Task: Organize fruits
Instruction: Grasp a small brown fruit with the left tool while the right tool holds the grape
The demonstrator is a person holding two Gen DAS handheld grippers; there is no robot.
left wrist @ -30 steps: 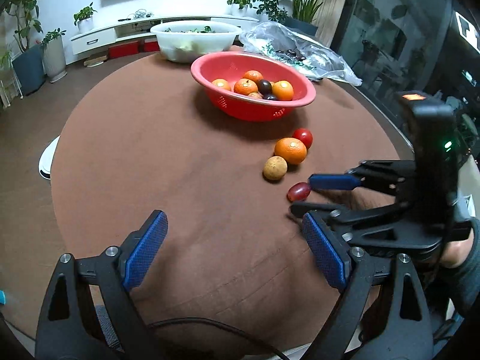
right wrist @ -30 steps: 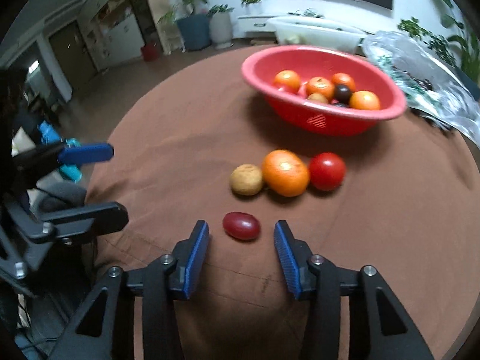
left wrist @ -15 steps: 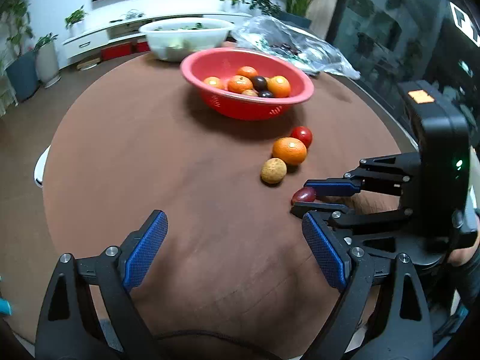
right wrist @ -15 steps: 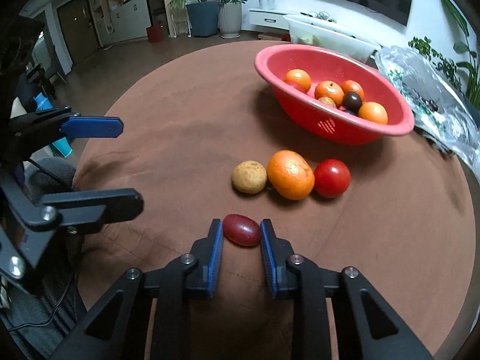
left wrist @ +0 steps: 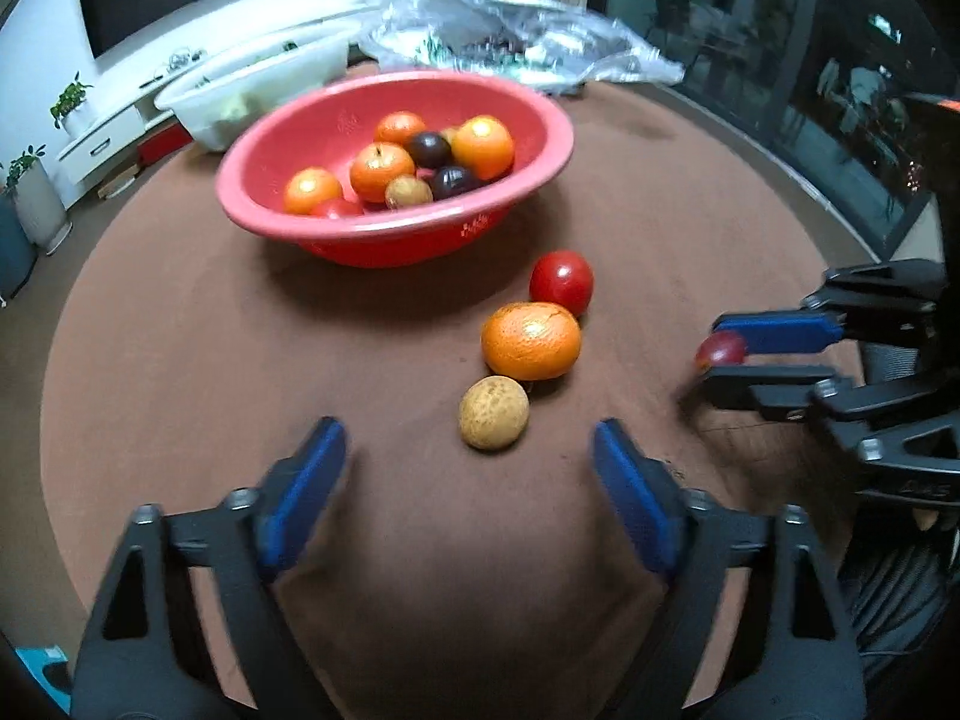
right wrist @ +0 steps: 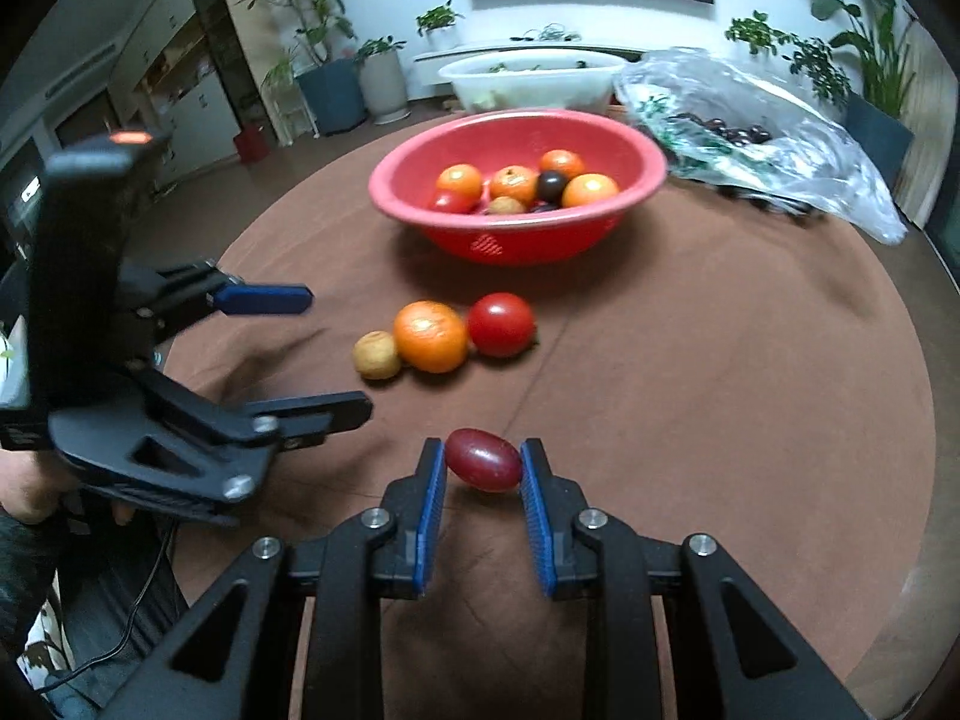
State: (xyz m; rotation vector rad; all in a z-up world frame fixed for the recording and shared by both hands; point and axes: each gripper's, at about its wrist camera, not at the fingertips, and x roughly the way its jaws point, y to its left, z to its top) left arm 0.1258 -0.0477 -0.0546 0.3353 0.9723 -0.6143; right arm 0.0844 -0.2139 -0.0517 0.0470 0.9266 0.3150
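Observation:
My right gripper [right wrist: 483, 468] is shut on a small dark red oval fruit [right wrist: 483, 459] and holds it above the brown round table [right wrist: 720, 372]. The same fruit [left wrist: 720, 349] shows between its fingers in the left wrist view. My left gripper [left wrist: 468, 456] is open and empty, just short of a tan round fruit [left wrist: 493, 413]. An orange [left wrist: 531, 341] and a red tomato [left wrist: 561, 282] lie behind it in a row. A red basin [left wrist: 336, 222] with several oranges and dark plums stands further back.
A white basin [right wrist: 534, 79] and a clear plastic bag [right wrist: 756, 120] with dark fruit lie at the table's far side. Potted plants, a white TV cabinet and a dark glass wall surround the table.
My right gripper closed on the dark red fruit and lifted it off the table. My left gripper moved forward toward the tan fruit and the red basin.

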